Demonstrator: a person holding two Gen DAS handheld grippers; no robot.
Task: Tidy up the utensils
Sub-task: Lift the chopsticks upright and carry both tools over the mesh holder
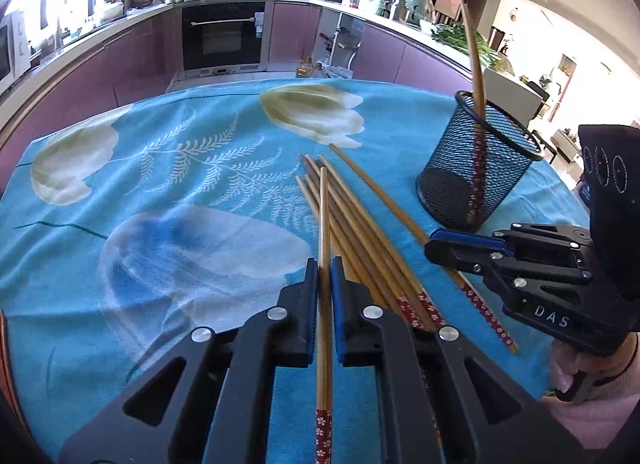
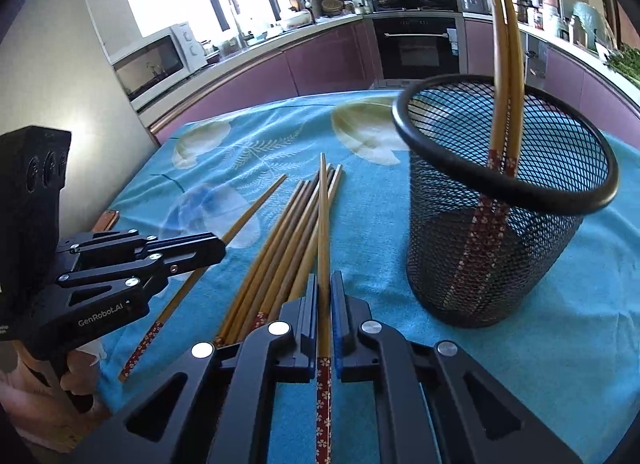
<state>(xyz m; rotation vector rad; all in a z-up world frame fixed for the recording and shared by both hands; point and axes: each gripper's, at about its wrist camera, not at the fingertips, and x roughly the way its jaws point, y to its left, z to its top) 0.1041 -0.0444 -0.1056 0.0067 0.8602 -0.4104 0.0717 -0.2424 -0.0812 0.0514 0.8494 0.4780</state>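
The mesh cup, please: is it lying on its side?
No, the mesh cup stands upright on the cloth, with chopsticks leaning inside.

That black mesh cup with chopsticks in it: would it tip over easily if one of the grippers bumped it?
Probably fairly easily. The mesh cup looks light, being open wire, and it is taller than its base. The two chopsticks lean on its rim, high above it, adding leverage. The soft cloth might resist sliding.

Loose bamboo chopsticks with red floral ends lie fanned just beyond the jaws, two more chopsticks standing in the black mesh holder ahead-right.

1 mesh cup, ~10 chopsticks
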